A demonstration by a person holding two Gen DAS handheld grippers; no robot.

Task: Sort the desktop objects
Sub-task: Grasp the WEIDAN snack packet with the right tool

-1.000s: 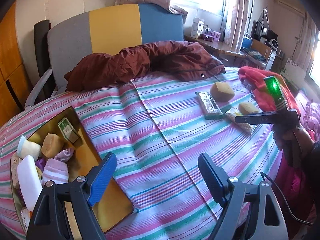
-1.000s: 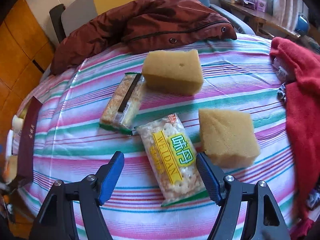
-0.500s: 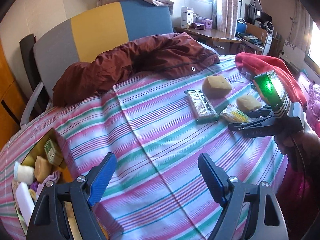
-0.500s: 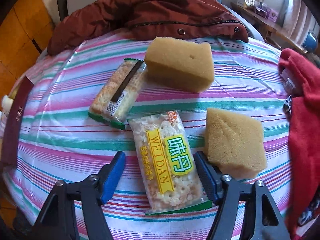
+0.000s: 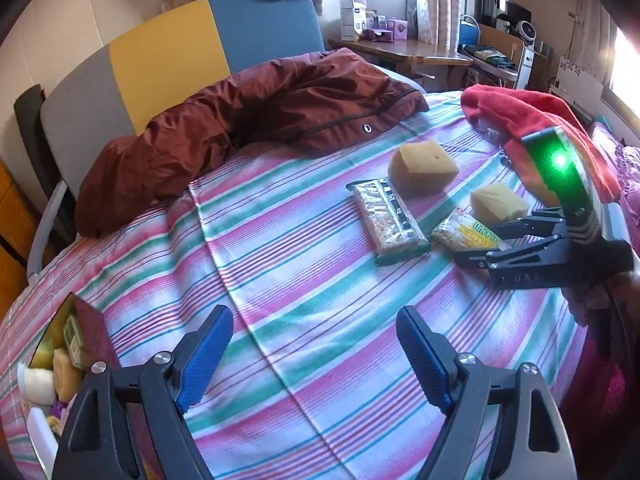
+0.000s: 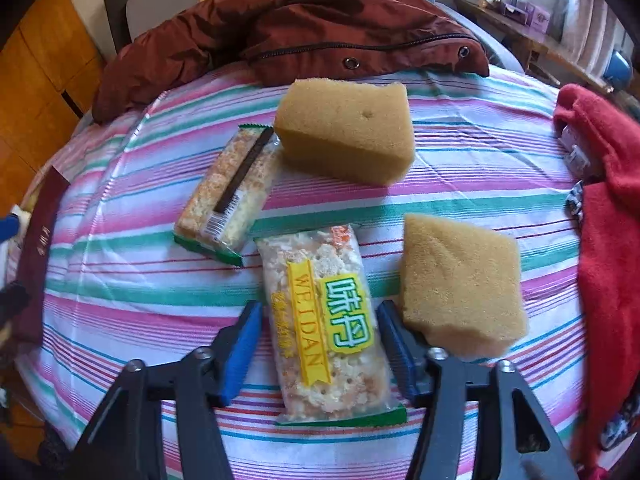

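My right gripper [image 6: 320, 334] is open, with its blue pads on either side of a yellow-labelled snack pack [image 6: 324, 312] that lies on the striped cloth [image 6: 120, 280]. A second snack pack [image 6: 228, 196] lies to its upper left. A large sponge [image 6: 348, 136] sits behind and a smaller sponge [image 6: 460, 284] touches my right finger. My left gripper [image 5: 316, 344] is open and empty above the cloth [image 5: 280, 264]. From the left wrist view I see the right gripper [image 5: 480, 248] at the yellow-labelled pack [image 5: 468, 234], with both sponges [image 5: 424, 164] [image 5: 498, 200] and the other pack [image 5: 388, 216] nearby.
A gold tray [image 5: 52, 344] with several small items sits at the left edge. A maroon jacket [image 5: 256, 108] lies across the back. A red garment [image 5: 536, 120] lies at the right. A dark red box edge [image 6: 38, 248] shows at the left.
My right gripper has moved forward and down, its pads now around the yellow-labelled pack and closer together. My left gripper has swung right, away from the tray.
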